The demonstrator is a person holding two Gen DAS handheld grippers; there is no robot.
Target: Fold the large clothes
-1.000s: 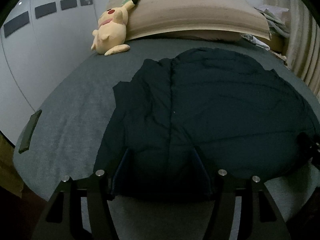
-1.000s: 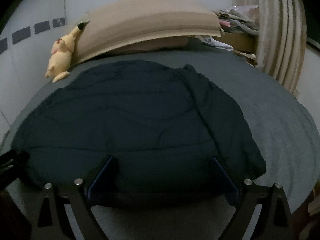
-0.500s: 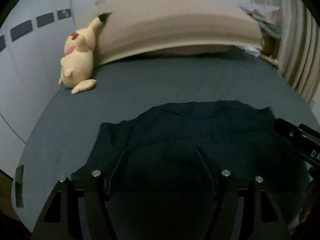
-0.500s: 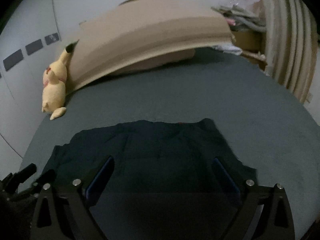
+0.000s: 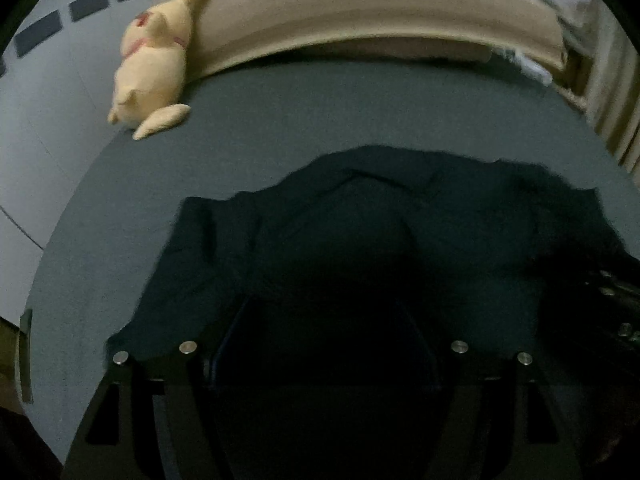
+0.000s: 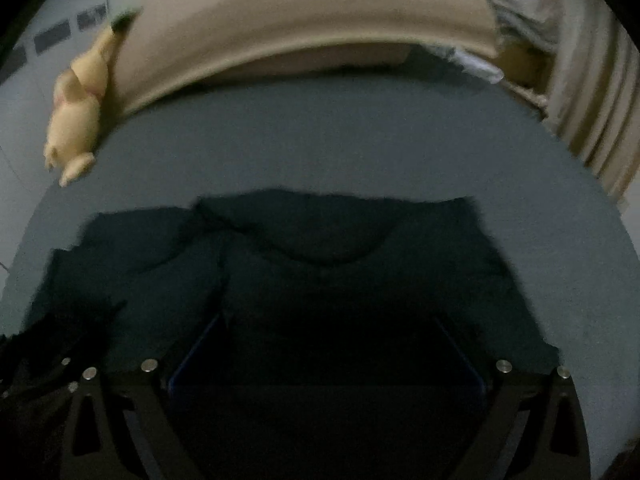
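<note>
I had both tongs low over the dark garment (image 5: 360,240), a big navy piece lying on the grey bed (image 5: 320,120). It sat on the near half of the mattress, bunched and doubled over itself, with its far edge running unevenly across the middle of the bed and bare sheet beyond it up to the tan headboard (image 5: 380,12).

My left tongs (image 5: 324,344) had their fingers set wide apart, the cloth filling the dark gap between them; the picture was too dim for me to tell whether they were pinching fabric or merely resting over it. My right tongs (image 6: 326,356) looked the same: fingers spread, garment underneath and between them, grip impossible to make out.

From the left wrist I saw the right tool's black frame at the far right edge, just beside the garment. A yellow plush toy (image 5: 154,60) leaned against the headboard's left end, well apart from the clothing. Curtains (image 6: 592,92) hung at the right.
</note>
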